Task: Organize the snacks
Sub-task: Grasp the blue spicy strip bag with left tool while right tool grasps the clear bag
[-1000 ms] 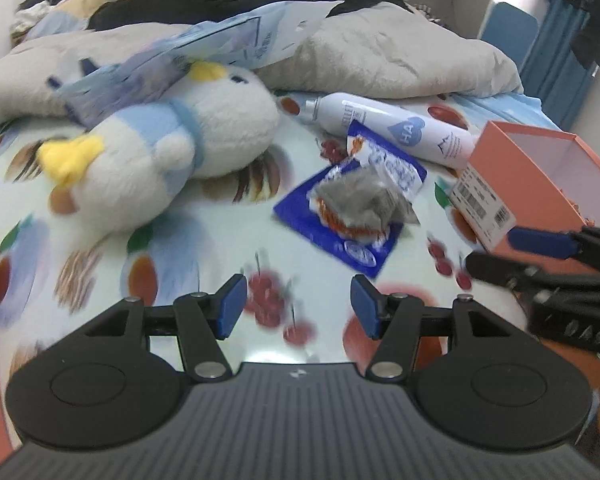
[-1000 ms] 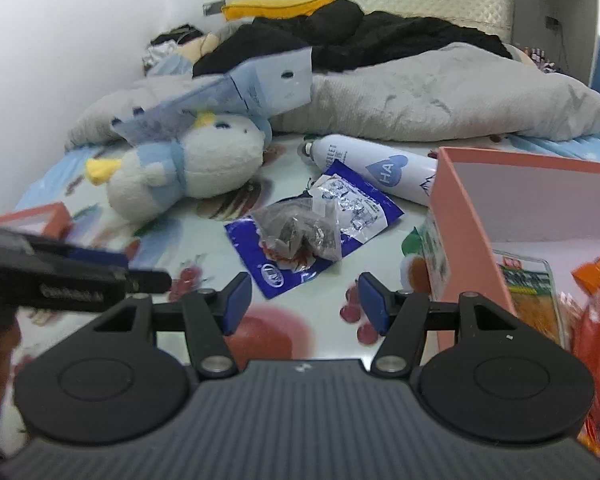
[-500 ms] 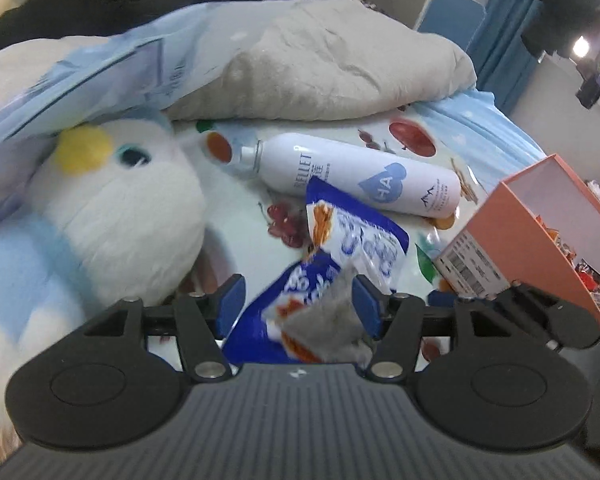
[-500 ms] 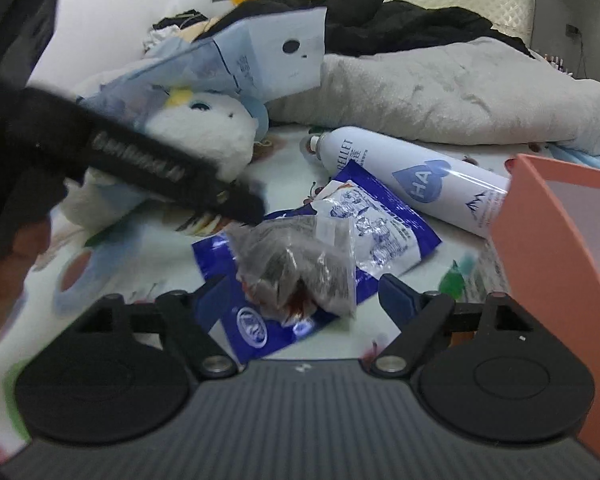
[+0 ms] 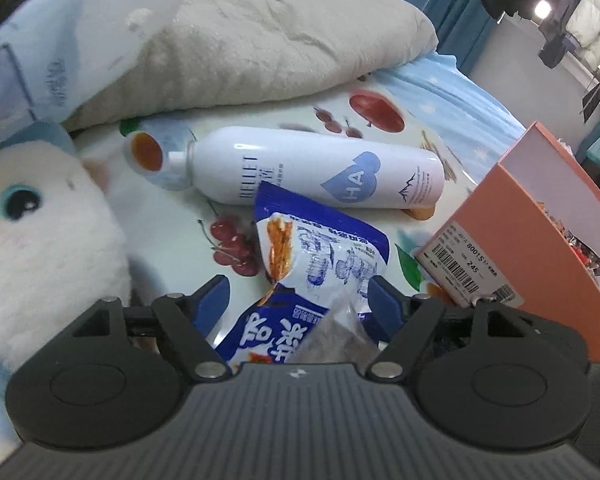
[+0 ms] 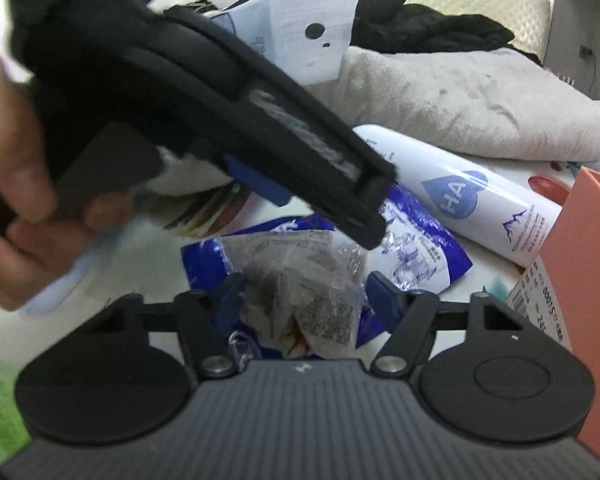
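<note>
Both grippers are being brought in much closer to the two snack packets than a second ago, when they were hanging back over the printed bedsheet (image 5: 172, 232). The left gripper (image 5: 298, 302) is being held spread, its blue fingertips (image 5: 214, 292) set on either side of the blue snack bag (image 5: 324, 252), with nothing pinched yet. The right gripper (image 6: 302, 298) is likewise being kept spread, straddling the clear crinkled packet (image 6: 304, 284) that is lying on top of the blue bag. The clear packet is probably being approached first because it sits uppermost and would slide off otherwise.

Open room is being squeezed on most sides. The orange box (image 5: 548, 240), already holding snacks and apparently the destination, is standing just beside the blue bag on the right, its near wall forming an edge to be cleared on lifting. The white spray bottle (image 5: 320, 172) is lying just behind the bag, touching or nearly touching its far corner. The plush toy (image 5: 44, 232) is crowding the left side. In the right wrist view, the left gripper is crossing overhead, so a collision is being risked if both are raised together.
</note>
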Available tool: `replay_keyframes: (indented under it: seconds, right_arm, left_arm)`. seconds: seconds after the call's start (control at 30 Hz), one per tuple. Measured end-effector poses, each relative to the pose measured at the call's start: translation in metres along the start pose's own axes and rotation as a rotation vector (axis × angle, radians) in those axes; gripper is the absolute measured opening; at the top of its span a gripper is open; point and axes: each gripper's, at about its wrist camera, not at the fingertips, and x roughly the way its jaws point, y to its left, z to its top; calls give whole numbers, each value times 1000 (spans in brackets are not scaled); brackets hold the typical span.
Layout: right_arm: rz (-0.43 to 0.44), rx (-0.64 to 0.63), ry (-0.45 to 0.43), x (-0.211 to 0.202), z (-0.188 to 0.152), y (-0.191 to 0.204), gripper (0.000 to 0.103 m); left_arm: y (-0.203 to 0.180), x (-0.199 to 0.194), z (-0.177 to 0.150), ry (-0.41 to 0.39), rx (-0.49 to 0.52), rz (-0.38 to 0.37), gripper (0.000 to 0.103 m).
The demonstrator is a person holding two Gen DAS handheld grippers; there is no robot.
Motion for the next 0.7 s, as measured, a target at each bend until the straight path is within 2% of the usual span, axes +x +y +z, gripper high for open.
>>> replay_keyframes:
  seconds: [0.2, 0.53, 0.57, 0.7]
  right_arm:
    - [19, -3, 50, -17, -6, 3, 63]
    - [-14, 7, 110, -48, -28, -6, 63]
    - [-20, 5, 111, -50, -30, -6, 63]
    - [-30, -4, 119, -61, -36, -2, 63]
  left_arm:
    - [-1, 19, -1, 66, 3, 23, 81]
    - [-36, 24, -16, 114, 167, 159, 81]
    - [-40, 23, -19, 117, 170, 170, 81]
    - [-45, 14, -30, 117, 154, 202, 67]
